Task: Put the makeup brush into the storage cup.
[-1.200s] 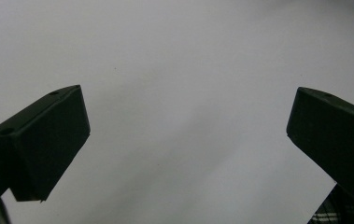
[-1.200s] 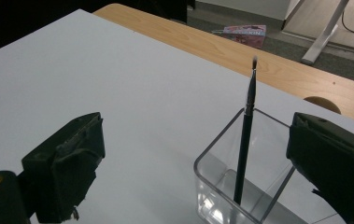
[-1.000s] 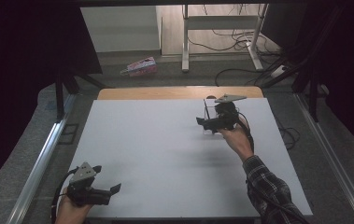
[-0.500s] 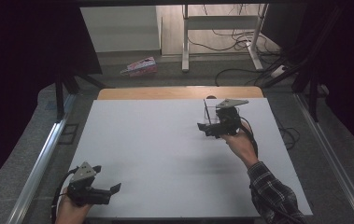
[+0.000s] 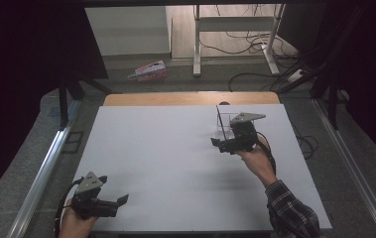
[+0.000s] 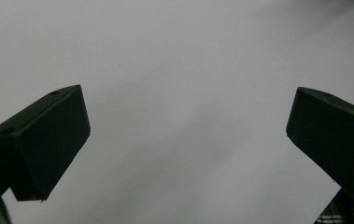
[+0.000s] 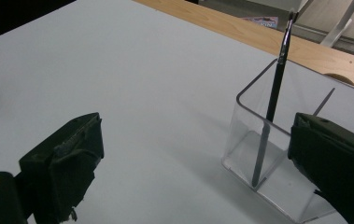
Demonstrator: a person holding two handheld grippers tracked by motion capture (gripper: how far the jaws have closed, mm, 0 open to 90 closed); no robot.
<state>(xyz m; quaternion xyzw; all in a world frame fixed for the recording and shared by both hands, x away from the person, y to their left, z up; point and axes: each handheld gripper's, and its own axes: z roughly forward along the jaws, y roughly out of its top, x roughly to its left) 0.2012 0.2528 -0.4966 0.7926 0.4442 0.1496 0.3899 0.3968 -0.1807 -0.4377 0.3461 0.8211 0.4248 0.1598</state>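
My right gripper [image 7: 188, 158] hangs with fingers spread beside the clear acrylic holder [image 7: 277, 154] near the counter's far edge. Its thin brush [image 7: 273, 100] looks light and slippery, so I'd pinch mid-handle. My left gripper [image 6: 184, 140] rests released, holding nothing.

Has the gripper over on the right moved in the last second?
Yes, slightly. Against the wooden strip at the table's far edge, the right gripper has drawn back toward the person, away from the clear box holding the brush.

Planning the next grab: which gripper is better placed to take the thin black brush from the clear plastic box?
Right. The right gripper is open beside the clear plastic box holding the thin black brush; the left gripper sits at the near table edge.
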